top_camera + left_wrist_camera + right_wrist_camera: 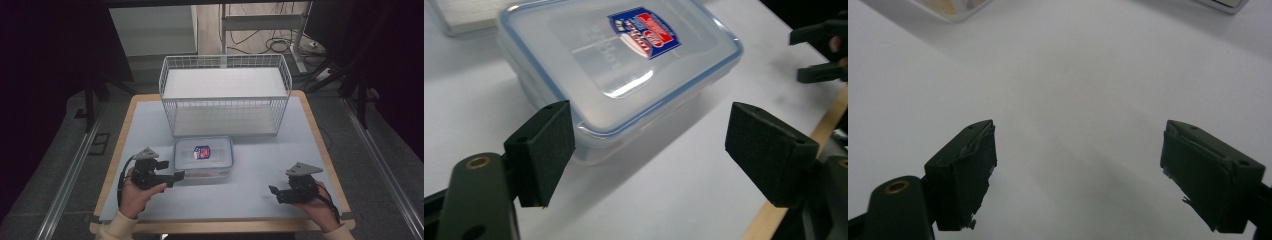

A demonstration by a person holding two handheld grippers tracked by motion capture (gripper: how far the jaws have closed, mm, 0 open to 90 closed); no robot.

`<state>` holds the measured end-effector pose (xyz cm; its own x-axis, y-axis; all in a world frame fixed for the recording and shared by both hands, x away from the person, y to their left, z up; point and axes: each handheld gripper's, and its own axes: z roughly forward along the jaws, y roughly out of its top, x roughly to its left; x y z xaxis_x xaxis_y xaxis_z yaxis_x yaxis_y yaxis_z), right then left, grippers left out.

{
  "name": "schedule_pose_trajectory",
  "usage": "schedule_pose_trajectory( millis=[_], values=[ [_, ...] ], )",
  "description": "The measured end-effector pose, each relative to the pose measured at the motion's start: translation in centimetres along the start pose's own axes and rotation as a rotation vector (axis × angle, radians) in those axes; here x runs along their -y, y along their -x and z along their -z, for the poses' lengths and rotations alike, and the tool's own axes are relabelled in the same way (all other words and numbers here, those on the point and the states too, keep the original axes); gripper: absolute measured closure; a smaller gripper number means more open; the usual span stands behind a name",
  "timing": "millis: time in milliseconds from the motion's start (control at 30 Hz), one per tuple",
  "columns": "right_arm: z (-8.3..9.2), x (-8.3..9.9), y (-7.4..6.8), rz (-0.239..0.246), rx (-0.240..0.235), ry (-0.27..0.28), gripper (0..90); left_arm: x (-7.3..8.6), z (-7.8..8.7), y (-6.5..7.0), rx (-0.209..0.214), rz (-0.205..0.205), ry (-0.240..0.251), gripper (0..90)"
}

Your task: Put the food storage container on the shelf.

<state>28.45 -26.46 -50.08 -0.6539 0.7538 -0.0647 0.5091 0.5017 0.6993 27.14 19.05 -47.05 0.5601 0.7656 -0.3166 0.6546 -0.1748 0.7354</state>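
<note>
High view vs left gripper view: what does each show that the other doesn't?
High view alone: the white wire basket behind the container, the wooden table edge all round, and both hands with the left gripper beside the container. Left gripper view alone: the lid's blue seal rim up close, between open jaws that touch nothing. Both: the clear lidded container with its blue-and-red label, and the right gripper.

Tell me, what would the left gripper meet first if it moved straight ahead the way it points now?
Probably the box: the left gripper stands open, aimed at its near corner, with bare table between.
</note>
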Motion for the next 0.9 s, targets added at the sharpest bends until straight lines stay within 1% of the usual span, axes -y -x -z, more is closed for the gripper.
schedule_pose_trajectory(
  millis=[100,133,200,233,267,300,333,367,433,467,500,533,600,667,700,733,800,900],
  values=[
    [0.0,0.0,0.0,0.003,0.003,-0.001,14.9,0.0,0.1,-0.6,-0.012,0.013,-0.004,17.0],
    [0.0,0.0,0.0,0.004,0.003,-0.001,14.9,0.0,0.1,-0.6,-0.012,0.013,-0.004,16.6],
    [0.0,0.0,-0.1,0.005,0.003,-0.001,14.9,0.0,0.2,-1.2,-0.024,0.028,-0.004,15.6],
    [0.0,0.0,-0.1,0.005,0.003,-0.001,14.9,0.0,0.3,-1.8,-0.028,0.039,-0.002,15.2],
    [0.0,0.0,0.0,0.004,0.003,-0.002,14.9,0.0,0.3,-1.8,-0.028,0.039,-0.002,14.9],
    [-0.1,0.0,0.0,0.003,0.004,-0.004,14.9,-0.1,0.4,-2.3,-0.016,0.044,0.006,14.3],
    [-0.1,0.0,0.0,0.003,0.004,-0.004,14.9,-0.1,0.4,-2.3,-0.016,0.044,0.006,13.1],
    [-0.1,0.1,0.0,0.006,-0.001,-0.005,14.9,-0.2,0.4,-2.8,0.0,0.043,0.007,12.4],
    [-0.2,0.1,-0.1,0.008,-0.004,-0.006,14.9,-0.2,0.3,-3.0,0.004,0.043,0.005,11.7],
    [-0.3,0.1,-0.1,0.011,-0.008,-0.005,14.9,-0.4,0.2,-3.5,0.006,0.056,0.006,11.4],
    [-0.3,0.1,-0.2,0.013,-0.009,-0.006,14.9,-0.4,0.2,-3.7,0.009,0.061,0.007,11.5],
    [-0.3,0.1,-0.2,0.017,-0.008,-0.008,14.9,-0.4,0.2,-3.7,0.009,0.061,0.007,11.9],
    [-0.3,0.1,-0.2,0.018,-0.008,-0.008,14.9,-0.7,-0.1,-4.4,0.015,0.073,0.006,12.6],
    [-0.2,0.1,-0.2,0.02,-0.012,-0.002,14.8,-0.8,-0.2,-4.6,0.018,0.075,0.0,12.7],
    [-0.2,0.1,-0.2,0.021,-0.015,0.002,14.8,-1.1,-0.4,-5.1,0.012,0.074,-0.003,12.9],
    [-0.2,0.0,-0.3,0.021,-0.017,0.004,14.8,-1.1,-0.4,-5.1,0.012,0.074,-0.003,13.0],
    [-0.2,0.0,-0.3,0.025,-0.019,0.007,14.8,-1.4,-0.8,-5.8,0.026,0.088,-0.007,13.3],
    [-0.3,0.0,-0.4,0.026,-0.017,0.006,14.8,-1.9,-1.6,-6.3,0.04,0.099,-0.008,13.8]
  ],
)
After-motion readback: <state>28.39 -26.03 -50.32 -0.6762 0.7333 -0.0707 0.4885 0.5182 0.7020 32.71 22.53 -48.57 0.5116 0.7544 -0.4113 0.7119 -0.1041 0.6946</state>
